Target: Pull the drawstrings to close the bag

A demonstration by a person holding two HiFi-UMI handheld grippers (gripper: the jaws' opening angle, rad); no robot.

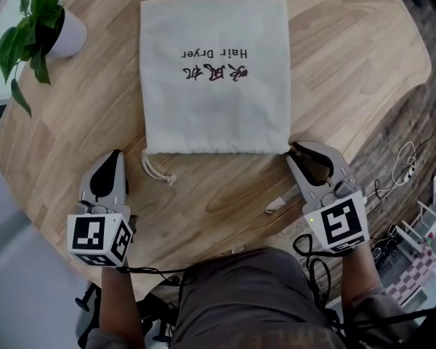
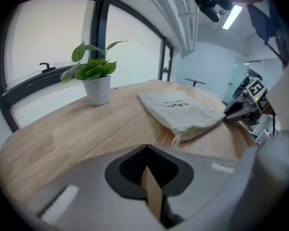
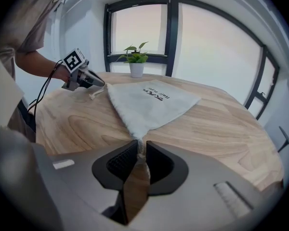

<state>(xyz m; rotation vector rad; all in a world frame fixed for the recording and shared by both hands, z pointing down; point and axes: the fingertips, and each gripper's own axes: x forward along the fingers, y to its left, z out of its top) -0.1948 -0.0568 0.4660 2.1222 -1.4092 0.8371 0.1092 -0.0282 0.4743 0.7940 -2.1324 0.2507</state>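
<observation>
Bag (image 1: 214, 78) flat at upper centre of table (image 1: 363, 57); right gripper (image 1: 296, 150) pinching drawstring (image 3: 139, 153) at bag's lower-right corner; left gripper (image 1: 115, 155) pressed together, empty, lower left near loose cord (image 1: 157, 169).

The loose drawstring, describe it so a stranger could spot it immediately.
On the wooden table lies a cream bag printed Hair Dryer. The loose drawstring curls from its near corner on the left gripper's side. Unlike the opposite cord, pinched by the right gripper, it lies free.
</observation>
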